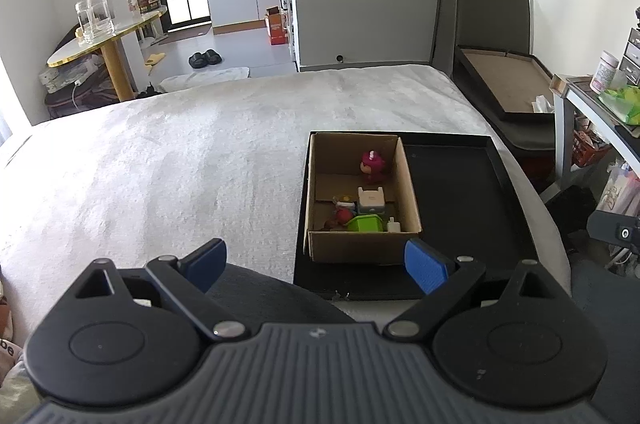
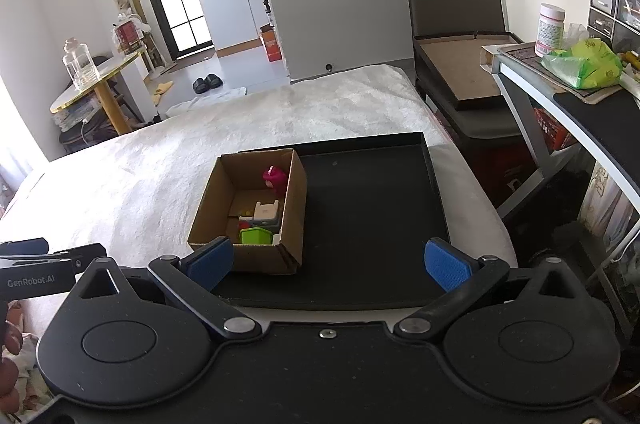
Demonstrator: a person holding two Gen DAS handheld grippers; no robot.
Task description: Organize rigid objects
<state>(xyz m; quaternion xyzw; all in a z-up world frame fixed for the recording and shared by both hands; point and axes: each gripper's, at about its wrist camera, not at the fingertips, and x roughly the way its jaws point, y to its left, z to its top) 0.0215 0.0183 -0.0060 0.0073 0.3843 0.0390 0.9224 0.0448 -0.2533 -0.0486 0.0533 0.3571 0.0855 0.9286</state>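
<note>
Both sets of fingers were spread wide and empty, with the cardboard box (image 2: 248,212) of toys sitting on the black tray (image 2: 372,224) just ahead, a bit closer to the right gripper (image 2: 328,264) than the left gripper (image 1: 316,266).

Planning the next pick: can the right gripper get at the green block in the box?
Probably yes. The right gripper is open, the cardboard box has no lid, and the green block sits uncovered near its front wall.
</note>
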